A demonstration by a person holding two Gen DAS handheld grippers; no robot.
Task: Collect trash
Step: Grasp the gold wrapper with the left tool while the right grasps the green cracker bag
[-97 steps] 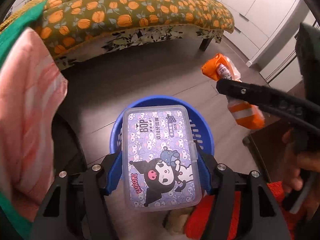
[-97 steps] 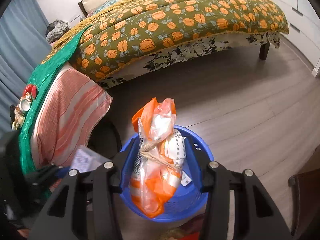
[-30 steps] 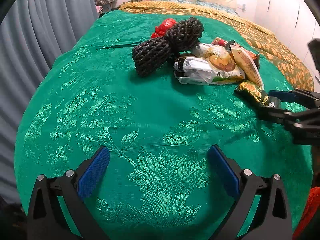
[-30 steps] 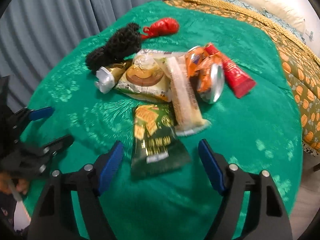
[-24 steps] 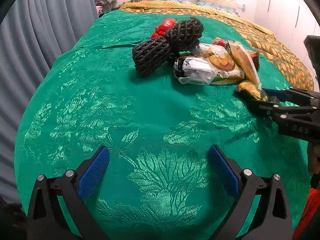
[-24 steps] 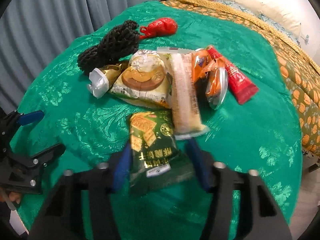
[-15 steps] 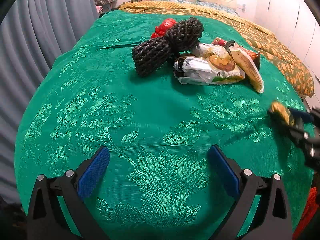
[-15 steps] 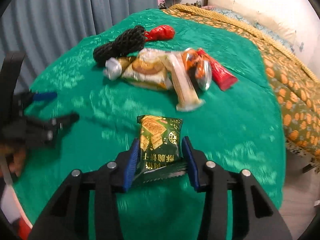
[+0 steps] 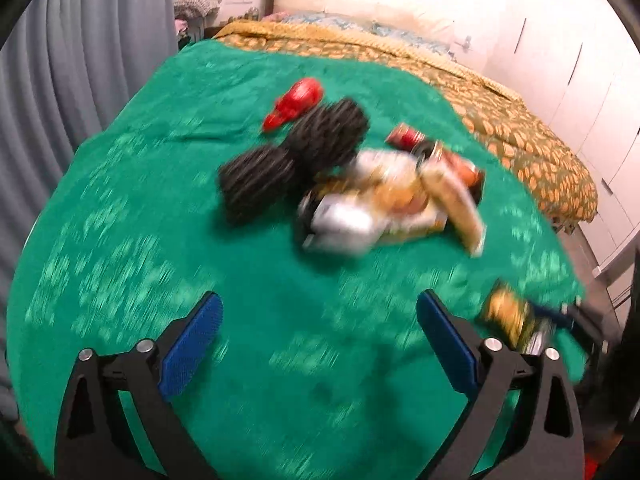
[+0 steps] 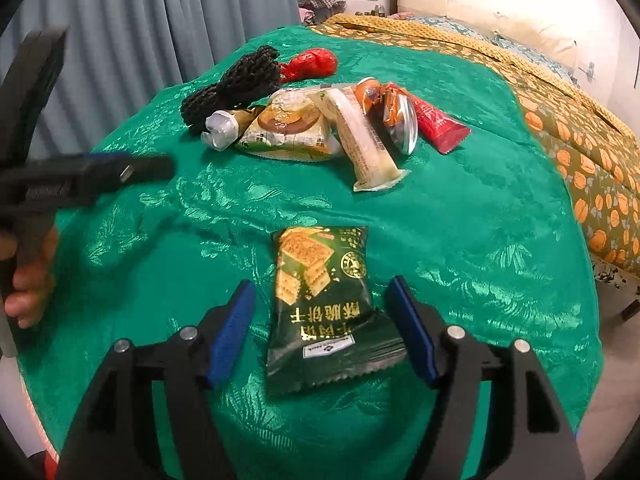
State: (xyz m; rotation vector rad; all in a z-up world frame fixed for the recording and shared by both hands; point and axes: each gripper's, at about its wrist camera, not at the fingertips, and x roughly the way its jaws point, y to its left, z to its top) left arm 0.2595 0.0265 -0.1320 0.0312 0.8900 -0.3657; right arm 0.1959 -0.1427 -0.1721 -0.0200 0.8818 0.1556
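A green cracker packet (image 10: 320, 300) lies between the jaws of my right gripper (image 10: 320, 286) above the green cloth (image 10: 460, 208). Those jaws are opening: the left pad stands clear of the packet and the right pad only brushes its corner. Farther off sits the trash pile: black foam net (image 10: 236, 80), red wrapper (image 10: 312, 63), snack packet (image 10: 288, 128), long bar packet (image 10: 364, 140), crushed orange can (image 10: 396, 116). My left gripper (image 9: 318, 300) hovers wide over bare cloth short of the pile (image 9: 360, 200), its jaws closing slightly on nothing. It also shows at the left (image 10: 120, 172).
A bed with an orange-patterned cover (image 10: 580, 120) runs along the right. Grey curtains (image 10: 140, 20) hang behind the cloth on the left. White wardrobe doors (image 9: 592, 100) stand at the far right. A hand (image 10: 28, 276) grips the left tool's handle.
My right gripper shut on the cracker packet, drew it back from the pile toward the cloth's near edge, and its jaws have since parted. My left gripper has started moving; its view is blurred.
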